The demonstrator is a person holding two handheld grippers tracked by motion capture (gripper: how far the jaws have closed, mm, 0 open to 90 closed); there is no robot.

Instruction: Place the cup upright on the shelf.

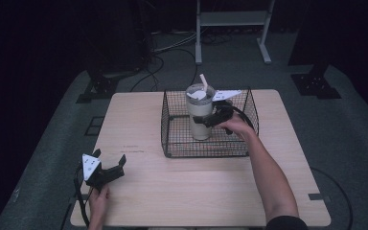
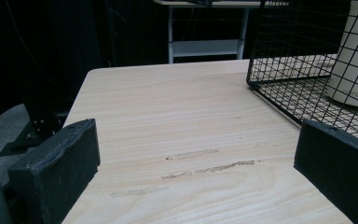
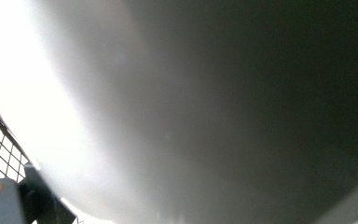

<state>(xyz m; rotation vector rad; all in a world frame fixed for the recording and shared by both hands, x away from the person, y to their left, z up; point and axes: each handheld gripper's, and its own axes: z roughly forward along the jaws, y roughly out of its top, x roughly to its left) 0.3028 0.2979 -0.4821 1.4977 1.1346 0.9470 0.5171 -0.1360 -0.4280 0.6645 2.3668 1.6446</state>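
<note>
Right tool [image 1: 210,118] clamps the cream tumbler [image 1: 200,115] standing upright inside the black wire basket [image 1: 172,139]. Left tool [image 1: 109,162] rests on the counter [image 1: 196,187], jaws spread and empty.

A tall cream tumbler [image 1: 201,115] stands upright inside a black wire basket [image 1: 172,125], toward the basket's middle and a little to its far side. Its mouth is open at the top, and a pale straw [image 1: 203,81] leans out of it, tilted toward the far edge. Seen low from the left gripper view, the tumbler [image 2: 356,60] rests on the basket's mesh floor behind the wire wall [image 2: 279,51]. The basket sits on the far half of the light wooden tabletop [image 1: 139,120].
</note>
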